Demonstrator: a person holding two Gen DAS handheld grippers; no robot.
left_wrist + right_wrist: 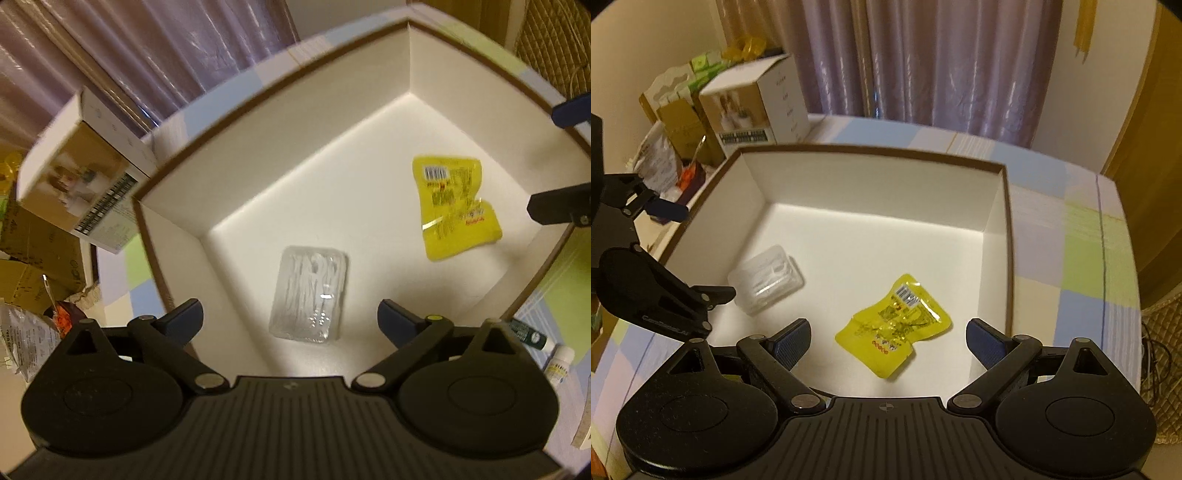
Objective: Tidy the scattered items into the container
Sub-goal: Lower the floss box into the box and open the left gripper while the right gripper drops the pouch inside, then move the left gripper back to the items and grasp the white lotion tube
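Left gripper (290, 320) jaws spread wide, nothing between them, hovering over the white box (410, 55) at bottom centre of the left wrist view. Directly past its fingertips: clear plastic case (309, 293) lying flat on the box floor, lower centre. Yellow snack packet (456, 206) further off, right of centre, crumpled, barcode side up, well apart from the case. Right of the box at lower right edge, on the checked cloth (554, 295): a dark green tube (526, 332) and a small white bottle (559, 363).

Right gripper (888, 343) jaws also spread apart, empty, bottom centre of the right wrist view. Yellow packet (892, 326) lies between and just ahead of its fingertips on the box floor. Clear case (766, 278) at centre left near the box's left wall, next to the left gripper's dark linkage. Box rim brown, inside white. Upper left: printed carton (753, 107) on the cloth, behind the box.
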